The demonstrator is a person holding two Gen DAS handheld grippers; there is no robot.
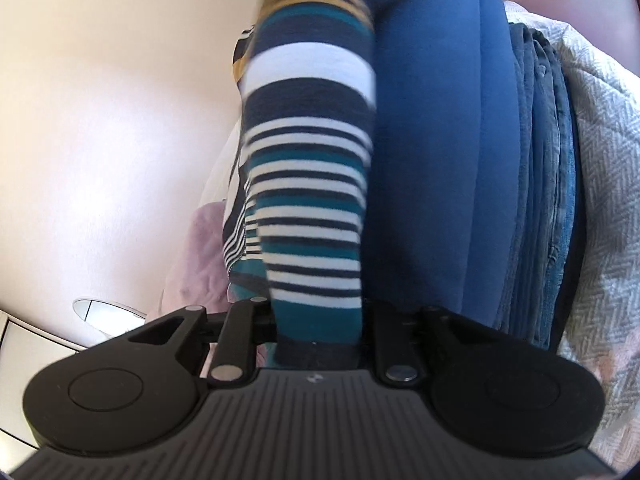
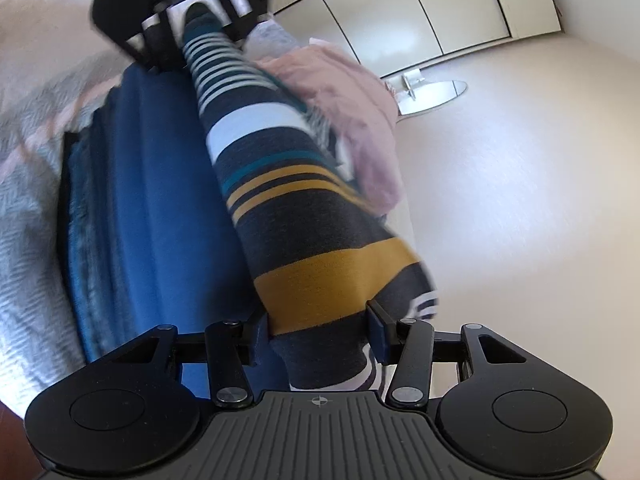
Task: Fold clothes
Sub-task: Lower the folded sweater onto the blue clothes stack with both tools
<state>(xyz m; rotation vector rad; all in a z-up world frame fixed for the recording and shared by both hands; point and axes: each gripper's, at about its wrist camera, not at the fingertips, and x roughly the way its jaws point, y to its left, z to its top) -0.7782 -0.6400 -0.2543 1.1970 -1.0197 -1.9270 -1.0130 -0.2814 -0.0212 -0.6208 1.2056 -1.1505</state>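
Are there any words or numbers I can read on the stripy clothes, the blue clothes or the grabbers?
No words or numbers can be read anywhere.
Striped garment: only stripes, no label showing.
Blue folded clothes: plain, no tag in view.
Left gripper and right gripper: each body has just a small round crosshair mark, not a letter.
Cupboards: no text.

This is a bedroom in a home. A bed with a herringbone-weave bedspread [image 1: 600,184] carries a stack of folded blue clothes [image 2: 152,200] and a pink garment [image 2: 352,112]. White wardrobe doors [image 2: 384,12] line one wall, and a round ceiling lamp [image 2: 432,94] hangs from the plain white ceiling [image 2: 520,200].
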